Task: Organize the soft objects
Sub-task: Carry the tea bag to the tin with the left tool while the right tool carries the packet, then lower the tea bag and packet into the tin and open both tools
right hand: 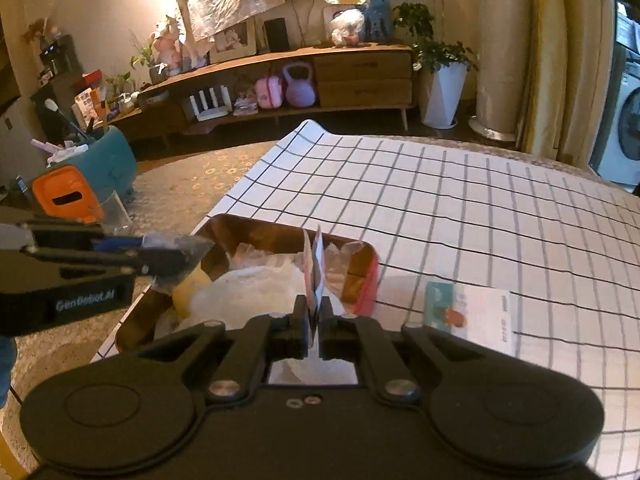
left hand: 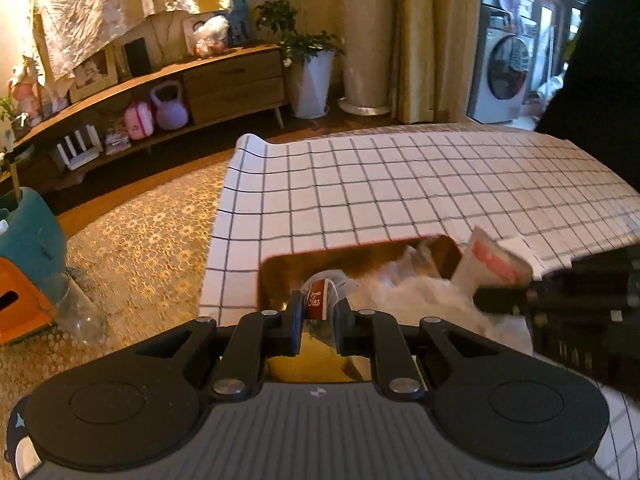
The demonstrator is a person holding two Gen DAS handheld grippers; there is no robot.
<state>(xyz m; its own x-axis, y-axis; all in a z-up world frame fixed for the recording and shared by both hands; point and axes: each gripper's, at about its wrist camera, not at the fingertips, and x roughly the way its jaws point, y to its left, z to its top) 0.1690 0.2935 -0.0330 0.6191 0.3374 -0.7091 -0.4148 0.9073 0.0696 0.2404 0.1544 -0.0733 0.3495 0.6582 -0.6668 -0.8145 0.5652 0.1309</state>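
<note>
Left wrist view: the left tongs (left hand: 318,312) pinch a clear tea packet (left hand: 320,296) with a red label reading "Tea". The packet hangs over the near end of an open box (left hand: 276,276) that stands on the checked cloth (left hand: 400,184) covering the surface. Inside the box lie crumpled white and clear plastic bags (left hand: 404,292). At the right edge the right tongs (left hand: 486,294) come in from the side, clamped on a flat white sachet (left hand: 494,260) with pink print, which juts up above the box's far right corner.

Right wrist view: the right tongs (right hand: 314,314) are closed on that sachet (right hand: 315,268), seen edge-on and upright over the box (right hand: 370,280), whose outer wall is red. The left tongs (right hand: 182,260) reach in from the left above the box's left rim, gripping the clear packet (right hand: 180,245). On the cloth (right hand: 480,208), just right of the box, a white card (right hand: 476,314) with a teal and orange picture lies flat.

Beyond the surface a patterned rug (left hand: 148,236) covers the floor. A teal bin (right hand: 106,166) and an orange box (right hand: 66,196) stand to the left. Against the far wall runs a low wooden cabinet (right hand: 362,76) with a purple kettlebell (right hand: 299,86) on its shelf and a potted plant (right hand: 442,80) beside it.
</note>
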